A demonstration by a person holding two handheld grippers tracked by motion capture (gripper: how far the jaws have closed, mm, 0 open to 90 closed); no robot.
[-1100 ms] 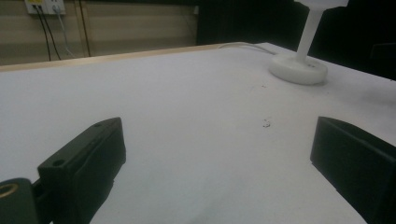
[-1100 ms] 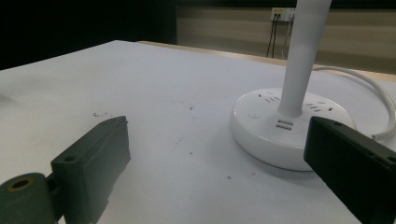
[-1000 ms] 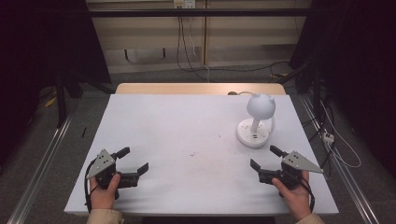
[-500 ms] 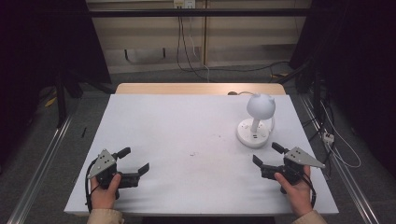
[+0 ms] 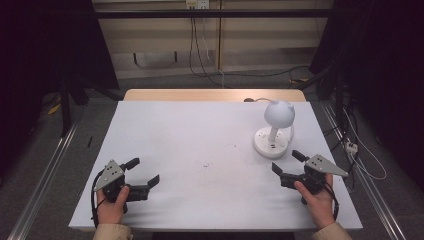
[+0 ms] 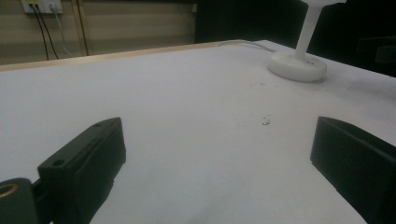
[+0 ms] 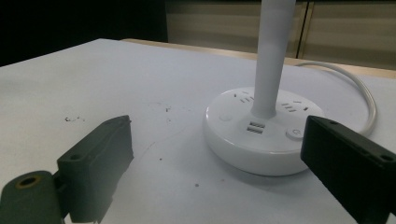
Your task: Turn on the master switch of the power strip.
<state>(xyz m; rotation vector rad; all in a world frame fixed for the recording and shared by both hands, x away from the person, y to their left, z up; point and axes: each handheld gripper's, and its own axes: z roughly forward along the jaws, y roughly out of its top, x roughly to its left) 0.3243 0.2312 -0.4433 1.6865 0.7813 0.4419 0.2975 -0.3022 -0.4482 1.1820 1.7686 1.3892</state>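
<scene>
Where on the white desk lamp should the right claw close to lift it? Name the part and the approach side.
Grip the upright stem just above the round base, coming from the near side, where the open right claw already faces it. The stem is narrow enough for the jaws; the base looks too wide and the round head too smooth.

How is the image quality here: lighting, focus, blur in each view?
High view: the table is evenly lit, the room around it dark, all sharp. Left gripper view: dim and soft, near jaws blurred, the lamp cut off at the top. Right gripper view: the lamp base crisp, jaws slightly soft, faint shadow under the base.
</scene>
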